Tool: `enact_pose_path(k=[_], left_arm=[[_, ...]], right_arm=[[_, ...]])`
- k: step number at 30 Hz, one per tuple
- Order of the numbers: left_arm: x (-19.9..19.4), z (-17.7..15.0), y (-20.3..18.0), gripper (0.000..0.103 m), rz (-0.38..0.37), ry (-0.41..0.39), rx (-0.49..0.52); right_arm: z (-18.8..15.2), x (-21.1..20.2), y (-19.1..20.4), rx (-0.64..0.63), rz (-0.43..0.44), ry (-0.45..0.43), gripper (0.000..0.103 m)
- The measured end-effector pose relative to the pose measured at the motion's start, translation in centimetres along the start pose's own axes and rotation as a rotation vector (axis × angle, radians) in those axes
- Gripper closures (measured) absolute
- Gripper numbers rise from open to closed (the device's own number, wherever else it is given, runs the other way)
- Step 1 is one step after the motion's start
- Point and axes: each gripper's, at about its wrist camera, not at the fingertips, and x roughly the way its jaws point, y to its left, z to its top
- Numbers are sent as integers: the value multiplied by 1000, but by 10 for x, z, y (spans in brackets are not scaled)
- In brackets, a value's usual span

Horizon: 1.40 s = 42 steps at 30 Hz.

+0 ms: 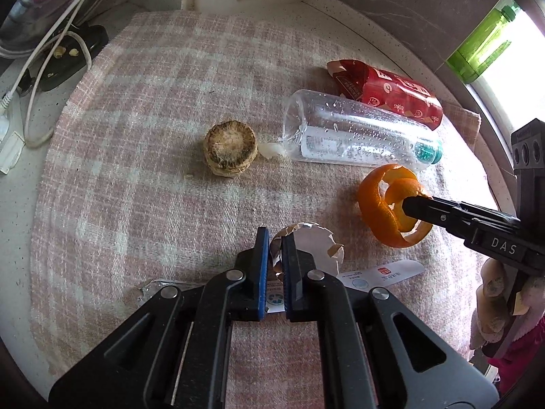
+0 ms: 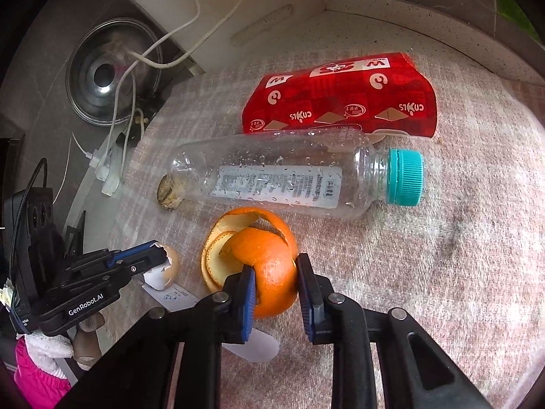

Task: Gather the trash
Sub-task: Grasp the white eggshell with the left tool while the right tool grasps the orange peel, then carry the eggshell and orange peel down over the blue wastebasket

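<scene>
On the pink checked cloth [image 1: 153, 102] covering the bench, the left claw [image 1: 276, 238] pinches a broken white eggshell [image 1: 316, 242], while the right claw [image 2: 276, 272] clamps the curled orange peel [image 2: 269, 259] beside a clear plastic bottle [image 2: 272, 173].

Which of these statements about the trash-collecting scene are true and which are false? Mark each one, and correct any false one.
1. The left gripper is shut on the eggshell. True.
2. The right gripper is open above the plastic bottle. False: it is shut on the orange peel.
3. The plastic bottle lies on its side with its cap on. True.
4. The red carton stands upright. False: it lies flat beside the bottle.
</scene>
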Motion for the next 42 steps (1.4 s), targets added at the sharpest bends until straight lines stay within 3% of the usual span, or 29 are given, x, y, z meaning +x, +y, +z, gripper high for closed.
enact_pose_path(k=[24,42], left_arm=[[-62,-31,-3,98,-18,-94,23],[-110,-107,1,98,-80,-120,73]], right_arm=[[-32,-72,12,-3,39,-104,82],[-114,-125,55,6,25,-175,82]])
